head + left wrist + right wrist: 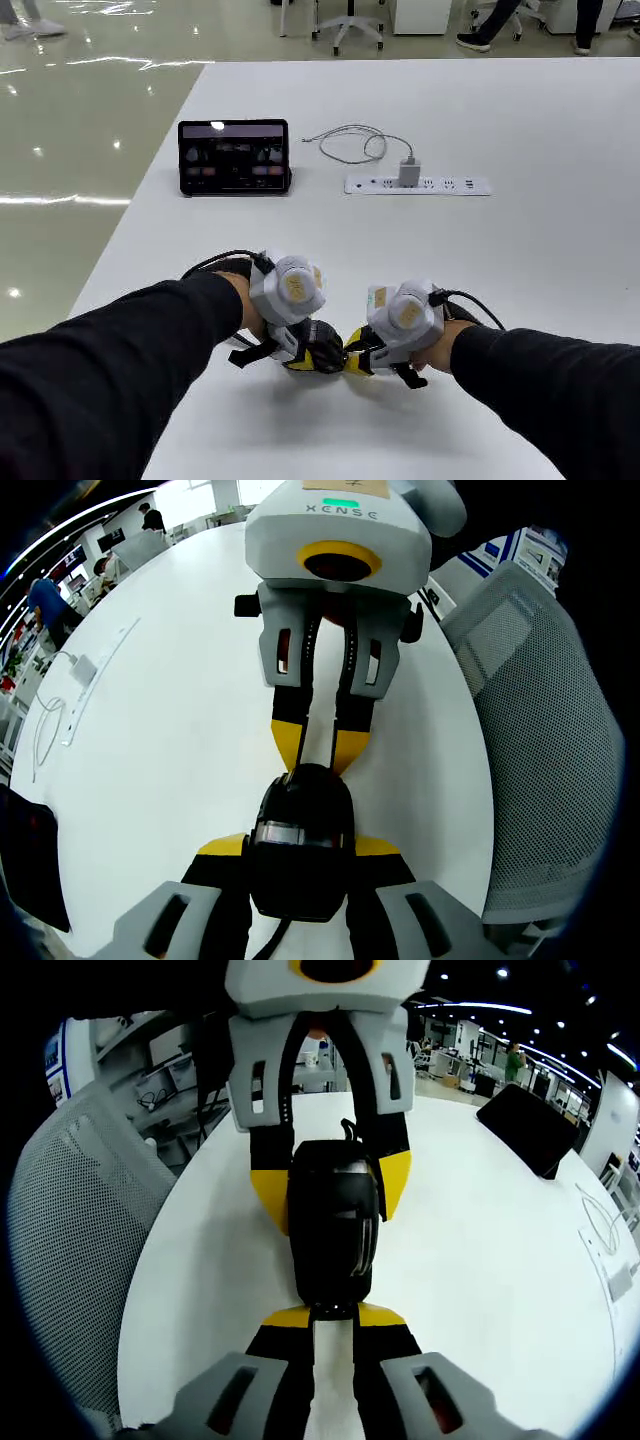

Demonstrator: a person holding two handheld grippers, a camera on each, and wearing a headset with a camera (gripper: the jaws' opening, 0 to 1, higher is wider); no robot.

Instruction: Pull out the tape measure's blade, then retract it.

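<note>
Low on the white table (500,300), near its front edge: a black tape measure (335,1220). Resting on the surface or lifted just clear of it? Hard to say from the head view.

Clenched on the two flanks of the case by the left gripper (300,846), yellow-tipped jaws on either side. Facing it head-on, the right gripper (335,1314), tips set close together at the near end of the case, the blade's likely exit. Hook pinched between those tips, or merely touched? Cannot tell; too dark and small there, though possibly caught. Blade judged still wound inside the case, so at the very start of the pull.

Key relation: long axis of the case in line with both grippers, running side to side across the person. Left gripper around the body, right gripper touching the end. Nearer the blade's mouth: the right. Nearer the bulk of the case: the left.

Next move, by that reading: hold the left steady and draw the right straight away along the same line, toward the person's right. Keep level to avoid kinking the blade.
</note>
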